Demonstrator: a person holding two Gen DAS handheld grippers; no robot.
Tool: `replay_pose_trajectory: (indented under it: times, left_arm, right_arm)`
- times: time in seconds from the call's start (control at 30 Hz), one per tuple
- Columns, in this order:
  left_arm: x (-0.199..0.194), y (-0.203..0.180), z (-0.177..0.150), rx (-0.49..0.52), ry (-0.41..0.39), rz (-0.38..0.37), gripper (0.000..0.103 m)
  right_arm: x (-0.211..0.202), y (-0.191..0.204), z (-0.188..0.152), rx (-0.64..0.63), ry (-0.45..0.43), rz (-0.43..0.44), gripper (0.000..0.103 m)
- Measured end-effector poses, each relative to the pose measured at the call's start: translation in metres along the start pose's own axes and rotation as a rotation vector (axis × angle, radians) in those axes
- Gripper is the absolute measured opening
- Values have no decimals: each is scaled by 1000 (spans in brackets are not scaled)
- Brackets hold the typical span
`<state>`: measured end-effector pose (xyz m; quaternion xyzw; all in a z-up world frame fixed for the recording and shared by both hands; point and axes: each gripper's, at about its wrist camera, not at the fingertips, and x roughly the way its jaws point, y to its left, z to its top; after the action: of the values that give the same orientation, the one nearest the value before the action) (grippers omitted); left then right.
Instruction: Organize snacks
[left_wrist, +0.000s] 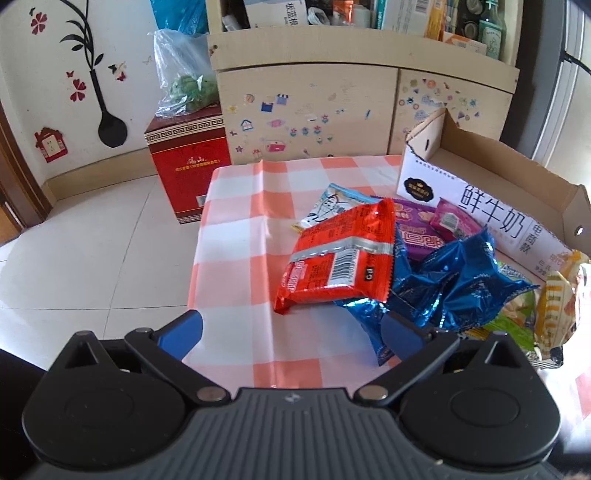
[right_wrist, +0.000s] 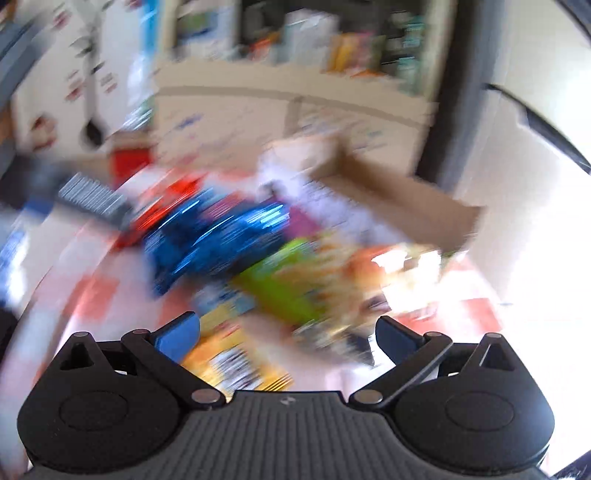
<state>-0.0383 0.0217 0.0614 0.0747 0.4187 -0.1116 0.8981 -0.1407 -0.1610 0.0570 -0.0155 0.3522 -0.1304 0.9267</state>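
A heap of snack packets lies on the checked tablecloth (left_wrist: 240, 229). On top sits a red packet (left_wrist: 340, 258), barcode up, with crumpled blue foil packets (left_wrist: 443, 288) to its right, purple ones (left_wrist: 424, 236) behind and green and yellow ones (left_wrist: 524, 317) at the right edge. My left gripper (left_wrist: 291, 332) is open just short of the red packet, holding nothing. An open cardboard milk box (left_wrist: 491, 214) stands behind the heap. The right wrist view is badly blurred: the blue packets (right_wrist: 218, 240), a green packet (right_wrist: 284, 291) and the box (right_wrist: 388, 192) show. My right gripper (right_wrist: 288, 332) is open above a yellow packet (right_wrist: 232, 362).
A red carton (left_wrist: 188, 166) with a plastic bag (left_wrist: 184, 77) on it stands on the tiled floor left of the table. Behind the table is a wooden cabinet (left_wrist: 314, 107) covered in stickers, with stuffed shelves above. The cloth's left half is bare.
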Motion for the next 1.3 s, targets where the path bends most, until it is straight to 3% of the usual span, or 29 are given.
replay_pose_trajectory:
  times: [0.2, 0.33, 0.43, 0.57, 0.7, 0.87, 1.3]
  left_arm:
    - [2, -8, -5, 23, 10, -8, 102]
    - [2, -10, -6, 39, 7, 3, 102]
    - [2, -10, -6, 46, 0, 18, 102]
    - [5, -9, -7, 42, 13, 39, 102]
    - [4, -6, -7, 27, 18, 41, 102]
    - [-2, -9, -9, 41, 43, 26, 102]
    - [-20, -12, -9, 45, 60, 60, 102]
  right_arm:
    - [33, -30, 10, 133, 13, -76, 103]
    - [57, -31, 10, 158, 57, -16, 103]
    - [53, -16, 7, 89, 36, 28, 103]
    - [35, 7, 12, 15, 18, 195, 103]
    - [18, 18, 10, -11, 57, 227, 103]
    - [4, 25, 10, -38, 116, 140, 103]
    - [4, -2, 23, 137, 249, 33, 103]
